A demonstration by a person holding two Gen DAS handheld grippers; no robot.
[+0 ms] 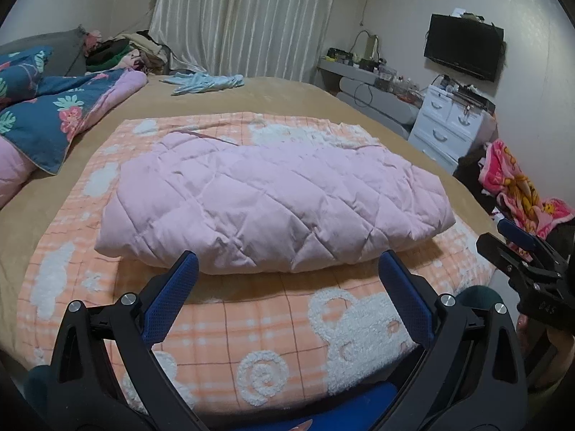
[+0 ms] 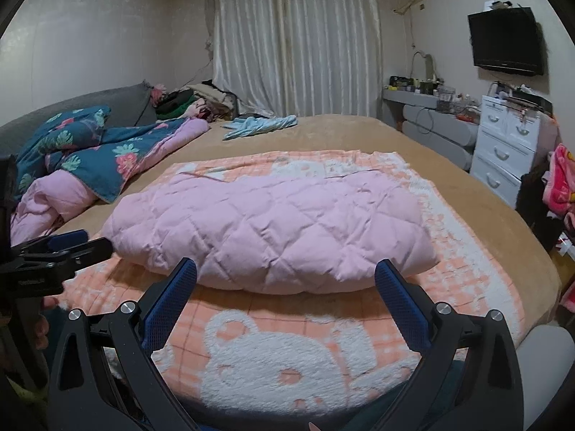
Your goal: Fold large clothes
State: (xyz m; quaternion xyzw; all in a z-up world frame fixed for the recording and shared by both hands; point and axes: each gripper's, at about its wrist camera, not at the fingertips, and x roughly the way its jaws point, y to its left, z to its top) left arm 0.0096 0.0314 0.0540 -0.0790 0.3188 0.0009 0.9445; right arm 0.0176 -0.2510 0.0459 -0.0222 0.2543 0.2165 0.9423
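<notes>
A pink quilted garment lies folded into a thick oblong bundle on an orange checked bear-print blanket; it also shows in the right wrist view on the same blanket. My left gripper is open and empty, held just short of the bundle's near edge. My right gripper is open and empty, also just in front of the bundle. The right gripper appears at the right edge of the left wrist view, and the left gripper at the left edge of the right wrist view.
The blanket lies on a tan-covered bed. A blue floral duvet is heaped at the left, a light blue cloth lies at the far side. White drawers and a pink patterned cloth are on the right.
</notes>
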